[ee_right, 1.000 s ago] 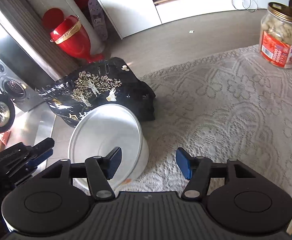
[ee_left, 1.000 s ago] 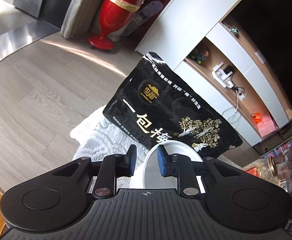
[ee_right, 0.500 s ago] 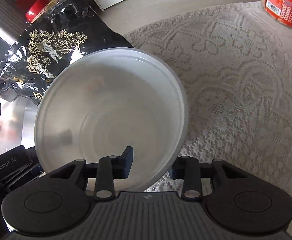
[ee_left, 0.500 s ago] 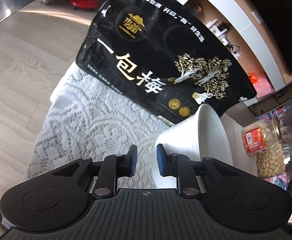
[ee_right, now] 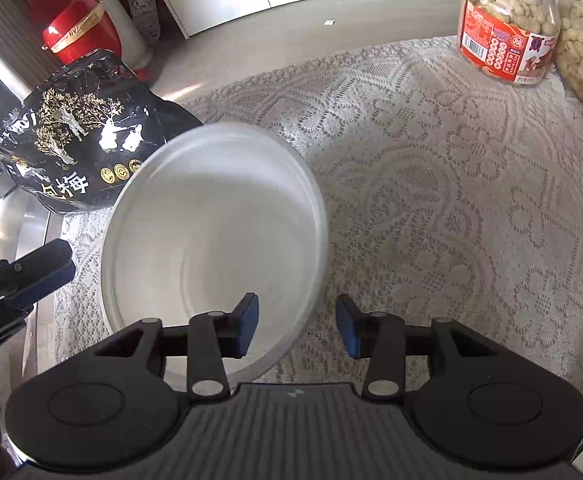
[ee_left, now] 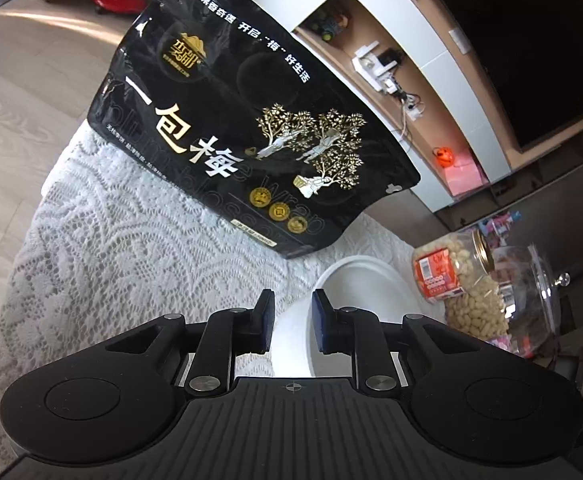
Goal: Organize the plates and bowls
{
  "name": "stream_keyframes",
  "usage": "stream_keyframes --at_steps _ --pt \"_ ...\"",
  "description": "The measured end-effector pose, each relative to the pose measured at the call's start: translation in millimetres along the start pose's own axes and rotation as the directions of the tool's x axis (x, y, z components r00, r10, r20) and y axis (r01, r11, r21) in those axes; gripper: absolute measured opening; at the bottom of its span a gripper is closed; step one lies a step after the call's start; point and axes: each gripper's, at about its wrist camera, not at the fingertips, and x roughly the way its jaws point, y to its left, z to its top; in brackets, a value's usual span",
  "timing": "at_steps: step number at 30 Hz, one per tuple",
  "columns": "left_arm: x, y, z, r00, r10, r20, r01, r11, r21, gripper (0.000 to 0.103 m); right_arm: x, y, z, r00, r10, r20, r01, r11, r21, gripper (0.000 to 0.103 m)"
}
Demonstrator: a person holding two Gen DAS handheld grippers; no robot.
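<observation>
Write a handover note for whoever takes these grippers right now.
Left gripper: jaws narrowly apart, holding nothing, beside the white bowl.
Right gripper: jaws have just been opening; the bowl's near rim is between them, not pinched.
Done: bowl is on the lace cloth, next to the black bag.
Left: pull clear; no plates or other bowls in view.

Both wrist views, close above bowl (ee_right: 211, 232)
</observation>
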Motion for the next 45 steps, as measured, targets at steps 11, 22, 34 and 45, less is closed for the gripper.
stream_keyframes --at_steps 11,22,34,45 --pt "26 -52 -21 1.000 0.000 0.018 -0.004 0.969 0.248 0.023 -23 -30 1 0.990 -0.035 0.136 0.041 0.998 -0.042 0.061" --pt "23 -55 -22 0.999 0.027 -0.026 -0.020 0.973 0.230 0.018 10 -29 -5 0.998 0.063 0.031 -0.065 0.996 0.063 0.049" --pt "39 -64 -33 0.978 0.207 0.036 -0.205 0.904 0.375 0.020 -18 -38 -1 0.992 0.014 0.127 -0.019 0.999 0.037 0.054" --pt "73 -65 -43 0.964 0.156 -0.214 -0.086 0.948 0.306 0.035 -10 -25 -16 0.997 0.033 0.067 -0.035 0.999 0.023 0.040"
